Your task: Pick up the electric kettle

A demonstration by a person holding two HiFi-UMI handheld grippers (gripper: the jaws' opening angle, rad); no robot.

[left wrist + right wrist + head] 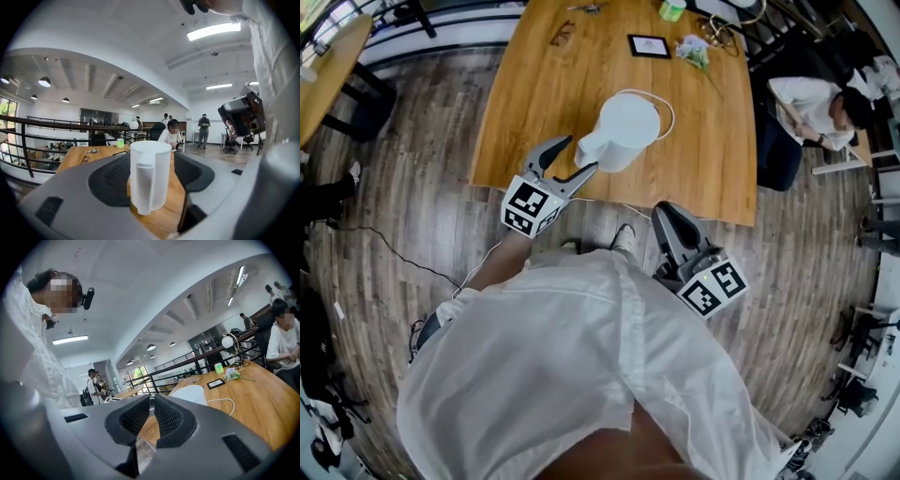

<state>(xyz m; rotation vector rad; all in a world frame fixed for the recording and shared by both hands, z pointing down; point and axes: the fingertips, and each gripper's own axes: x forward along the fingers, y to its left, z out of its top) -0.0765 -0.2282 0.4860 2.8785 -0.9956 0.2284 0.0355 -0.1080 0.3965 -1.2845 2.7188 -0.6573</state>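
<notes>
Electric kettle (623, 131) upright mid-surface (534, 94). Left hand-held gripper (578, 156) released, jaws spread wide around its handle at 8 o'clock. Right hand-held gripper (667, 214) clenched empty at 5 o'clock, beyond the surface edge.

The electric kettle (623, 131) looks like smooth, matt white plastic, and its cord (231, 401) has a smooth white sheath. The counter (534, 94) is warm, lightly varnished wood with a soft sheen and visible grain. The floor (422, 187) is duller grey-brown wooden planking with a rougher grain. The left tool (152, 164) and the right tool (151, 416) both have matt grey plastic bodies, with black pads (110, 180) of fine meshed texture that look rubbery. The person's shirt (562, 356) is white, creased cloth.
</notes>
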